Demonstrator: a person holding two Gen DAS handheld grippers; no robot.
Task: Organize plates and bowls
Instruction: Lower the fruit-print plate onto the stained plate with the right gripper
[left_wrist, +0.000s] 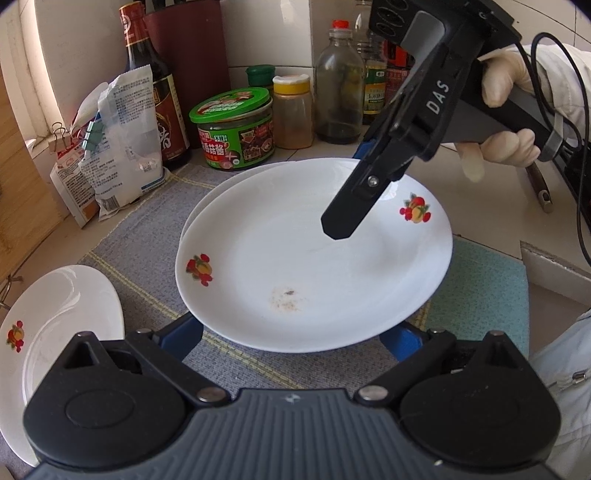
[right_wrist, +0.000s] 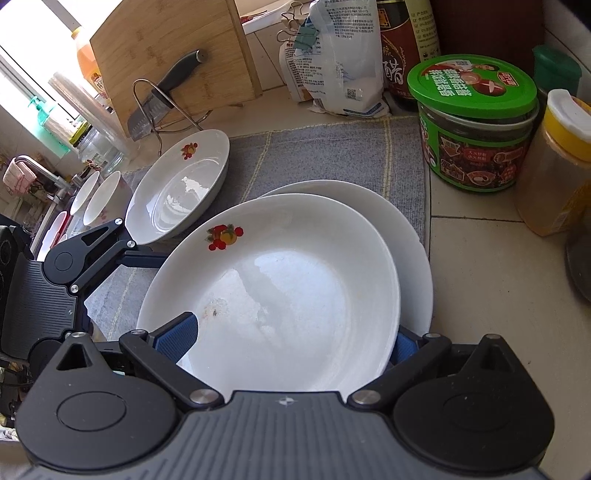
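A white fruit-print plate (left_wrist: 295, 258) lies on top of a second white plate (left_wrist: 221, 184) on a grey mat (left_wrist: 147, 240). The top plate shows in the right wrist view (right_wrist: 295, 288) over the lower plate (right_wrist: 413, 251). My right gripper (right_wrist: 288, 343) grips the top plate's rim; in the left wrist view one finger (left_wrist: 343, 218) lies over the plate. My left gripper (left_wrist: 295, 339) is open, its blue pads (left_wrist: 184, 332) on either side of the plate's near edge, under it. A third fruit-print plate (left_wrist: 55, 332) (right_wrist: 181, 184) sits to the left.
Jars and bottles stand behind the plates: a green-lidded jar (left_wrist: 236, 129), a yellow-capped spice jar (left_wrist: 293, 110), a dark sauce bottle (left_wrist: 155, 85), clipped bags (left_wrist: 118, 140). Two small bowls (right_wrist: 99, 195), a knife in a rack (right_wrist: 155, 103) and a cutting board (right_wrist: 173, 51) are left.
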